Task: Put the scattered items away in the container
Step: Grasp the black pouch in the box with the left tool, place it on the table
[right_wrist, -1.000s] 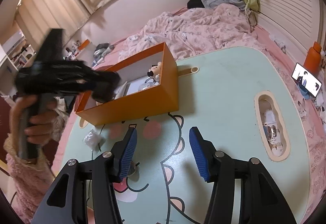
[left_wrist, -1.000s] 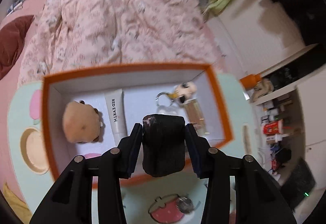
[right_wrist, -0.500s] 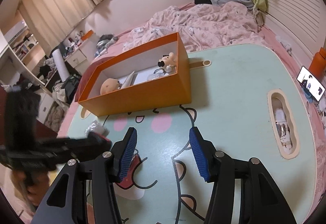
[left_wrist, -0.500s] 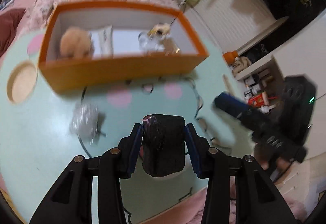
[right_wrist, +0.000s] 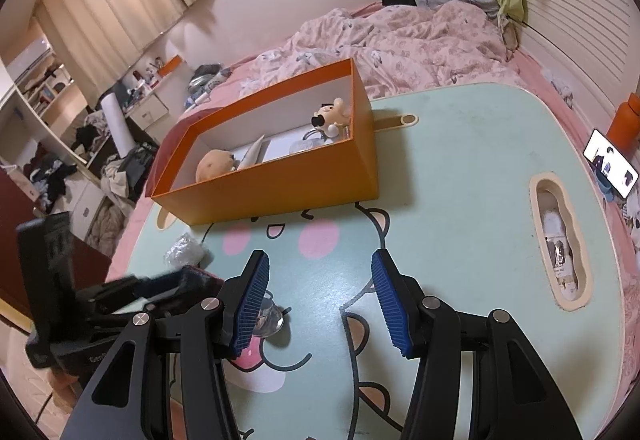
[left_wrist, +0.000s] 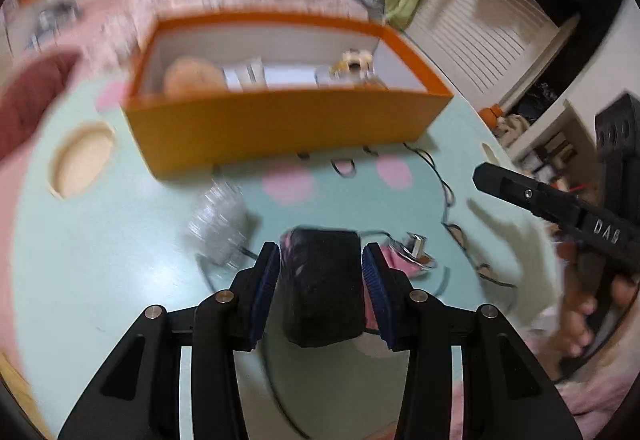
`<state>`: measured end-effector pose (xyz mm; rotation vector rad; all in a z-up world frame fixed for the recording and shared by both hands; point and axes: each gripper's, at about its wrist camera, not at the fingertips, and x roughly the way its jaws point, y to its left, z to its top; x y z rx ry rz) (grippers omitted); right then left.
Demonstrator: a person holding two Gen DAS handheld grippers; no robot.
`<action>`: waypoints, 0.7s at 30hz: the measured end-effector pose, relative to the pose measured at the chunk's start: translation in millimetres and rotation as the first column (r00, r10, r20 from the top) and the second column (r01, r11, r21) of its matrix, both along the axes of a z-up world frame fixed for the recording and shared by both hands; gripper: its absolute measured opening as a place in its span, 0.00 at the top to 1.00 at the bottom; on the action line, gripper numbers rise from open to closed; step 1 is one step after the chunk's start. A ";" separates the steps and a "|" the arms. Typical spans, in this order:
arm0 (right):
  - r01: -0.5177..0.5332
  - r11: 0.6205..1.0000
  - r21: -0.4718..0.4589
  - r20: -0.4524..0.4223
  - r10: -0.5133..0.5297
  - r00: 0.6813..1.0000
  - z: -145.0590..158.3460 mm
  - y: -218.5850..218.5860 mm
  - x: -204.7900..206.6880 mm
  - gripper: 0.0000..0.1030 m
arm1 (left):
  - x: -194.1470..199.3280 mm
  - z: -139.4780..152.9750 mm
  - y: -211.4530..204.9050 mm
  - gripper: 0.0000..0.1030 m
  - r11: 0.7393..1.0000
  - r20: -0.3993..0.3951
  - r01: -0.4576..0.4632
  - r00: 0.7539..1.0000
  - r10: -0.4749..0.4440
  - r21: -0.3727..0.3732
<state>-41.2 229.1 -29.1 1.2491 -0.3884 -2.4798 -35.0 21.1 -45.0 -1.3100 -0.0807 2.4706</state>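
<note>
Box (right_wrist: 280, 192): plush, tube, keychain figure already inside.
Worktop (right_wrist: 460, 168): crinkled bag (left_wrist: 218, 226), shiny trinket (left_wrist: 416, 252) left.
Left tongs (left_wrist: 322, 272): clenched on dark block (left_wrist: 324, 284).
Right tongs (right_wrist: 318, 294): released, empty.

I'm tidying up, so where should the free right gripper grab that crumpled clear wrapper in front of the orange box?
Probably across its bunched middle, from above. The crumpled clear wrapper lies low on the table, apart from the orange box, with no firm edge to pinch. The right gripper is open and empty.
</note>
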 end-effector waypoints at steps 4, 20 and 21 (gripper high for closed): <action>-0.010 1.000 0.016 -0.020 0.010 1.000 3.1 -5.4 1.8 0.49 | 12.8 9.9 -11.6 0.49 0.998 -0.091 -0.017 0.996 0.023 0.058; -0.155 0.980 0.128 0.002 0.156 0.988 50.1 -66.5 -70.7 0.49 | 25.4 -5.0 -35.9 0.41 0.992 -0.309 -0.097 0.944 0.118 0.083; -0.170 0.975 0.146 0.016 0.169 0.985 50.3 -76.6 -82.0 0.49 | 24.7 -7.7 -34.7 0.41 0.992 -0.311 -0.100 0.943 0.119 0.076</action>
